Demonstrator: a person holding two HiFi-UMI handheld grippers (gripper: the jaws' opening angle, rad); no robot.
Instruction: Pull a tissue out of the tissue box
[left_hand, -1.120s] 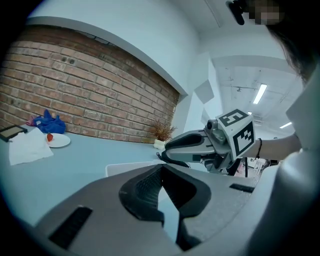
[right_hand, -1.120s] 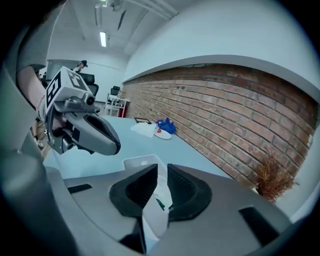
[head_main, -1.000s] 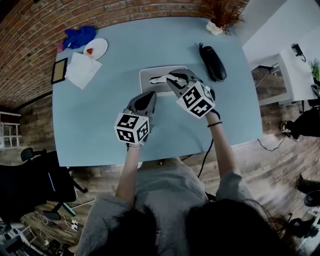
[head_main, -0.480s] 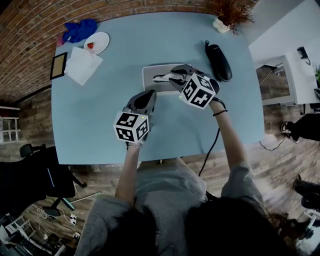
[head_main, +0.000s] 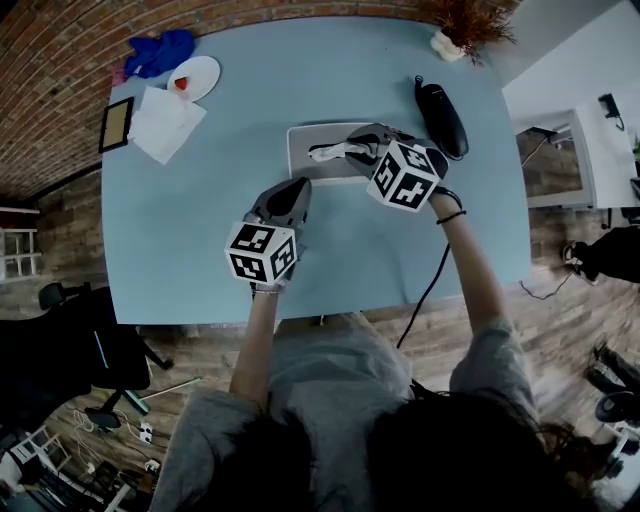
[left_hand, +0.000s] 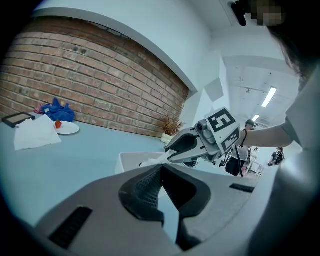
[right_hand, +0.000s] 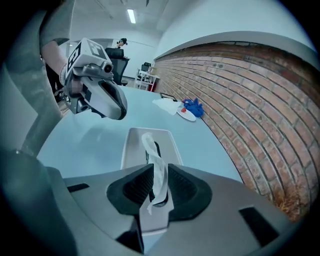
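- Head view: the tissue box (head_main: 305, 166) lies flat in the middle of the light blue table (head_main: 200, 230), well away from every edge.
- The right gripper (head_main: 352, 152) is over the box and pinches the white tissue (head_main: 328, 152) that sticks out of the slot.
- The left gripper (head_main: 298, 188) is just in front of the box, with bare table to its left.
- Each gripper carries a cube with black-and-white square marks (head_main: 262, 250).
- A black object (head_main: 442, 118) lies near the box on the right. A plate (head_main: 193, 78), a blue cloth (head_main: 160, 52) and white paper (head_main: 165, 125) sit in the far left corner.
- Left gripper view: the left gripper (left_hand: 162, 169) has its jaws closed together with nothing in them. Past them are the tissue box (left_hand: 131, 161) and the right gripper (left_hand: 170, 149).
- Right gripper view: the right gripper (right_hand: 159, 172) is shut on the tissue (right_hand: 150, 142). The tissue rises twisted from the tissue box (right_hand: 135, 145) and runs up between the jaws.
- The left gripper (right_hand: 119, 111) hangs above the table to the left. A brick wall (right_hand: 240, 100) runs along the far side of the table.
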